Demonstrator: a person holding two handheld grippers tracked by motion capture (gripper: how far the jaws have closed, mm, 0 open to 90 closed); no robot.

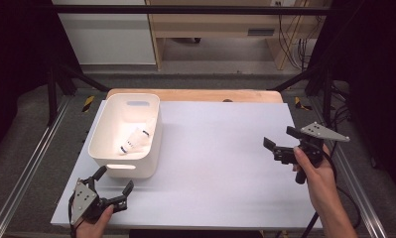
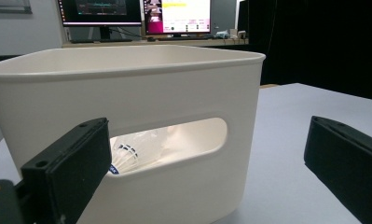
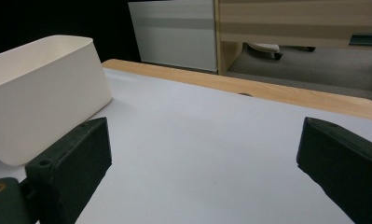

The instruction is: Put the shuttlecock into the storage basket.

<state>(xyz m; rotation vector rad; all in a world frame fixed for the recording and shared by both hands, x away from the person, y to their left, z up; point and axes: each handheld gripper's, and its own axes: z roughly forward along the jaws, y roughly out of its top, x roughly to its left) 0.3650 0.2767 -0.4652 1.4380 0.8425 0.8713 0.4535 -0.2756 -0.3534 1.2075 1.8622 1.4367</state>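
Shuttlecock point(image 1: 135, 140) lay inside white bin point(image 1: 99, 144) on the surface point(image 1: 220, 158); left gripper point(image 1: 113, 186) just before the bin, right gripper point(image 1: 279, 140) well apart from it, both with fingers wide, empty.

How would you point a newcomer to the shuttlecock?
Find the white rectangular plastic bin at the left of the pale grey table. Inside, on its floor, lies the white feathered shuttlecock on its side; it has a dark blue band.

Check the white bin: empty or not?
Not empty. A shuttlecock lies on its side inside the white bin, and shows through its handle slot.
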